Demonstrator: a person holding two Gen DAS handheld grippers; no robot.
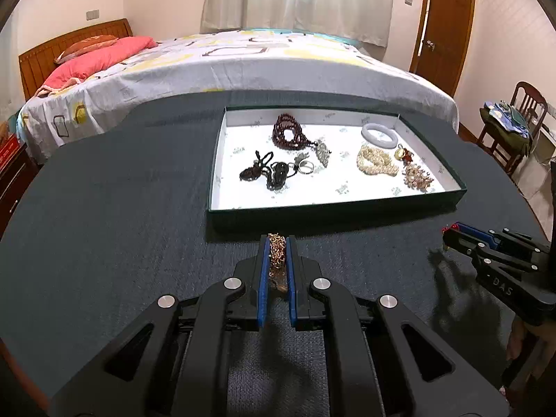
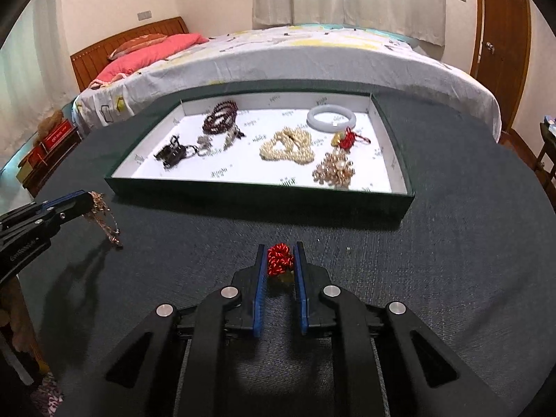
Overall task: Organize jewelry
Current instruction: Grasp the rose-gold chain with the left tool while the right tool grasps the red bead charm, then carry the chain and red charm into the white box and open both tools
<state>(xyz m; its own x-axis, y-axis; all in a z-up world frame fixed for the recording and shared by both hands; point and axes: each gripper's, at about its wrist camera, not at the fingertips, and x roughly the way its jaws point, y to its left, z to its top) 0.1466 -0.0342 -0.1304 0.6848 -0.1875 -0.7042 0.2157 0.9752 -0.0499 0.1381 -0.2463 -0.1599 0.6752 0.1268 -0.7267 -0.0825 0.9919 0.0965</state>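
My left gripper (image 1: 277, 239) is shut on a gold chain piece (image 1: 277, 257), held just above the dark tablecloth in front of the tray (image 1: 333, 210). In the right wrist view that chain (image 2: 104, 219) dangles from the left gripper (image 2: 87, 198) at the left. My right gripper (image 2: 279, 246) is shut on a red knotted cord ornament (image 2: 279, 260), also in front of the tray (image 2: 257, 191). The white-lined tray holds dark red beads (image 1: 288, 133), a pale bangle (image 1: 378, 133), a pearl strand (image 1: 377, 161) and several other pieces.
The table has a dark cloth (image 1: 121, 226) and a rounded edge. Behind it stands a bed (image 1: 243, 66) with pink pillows. A wooden chair (image 1: 521, 118) with clothes is at the right, and a brown door (image 1: 444, 24) behind it.
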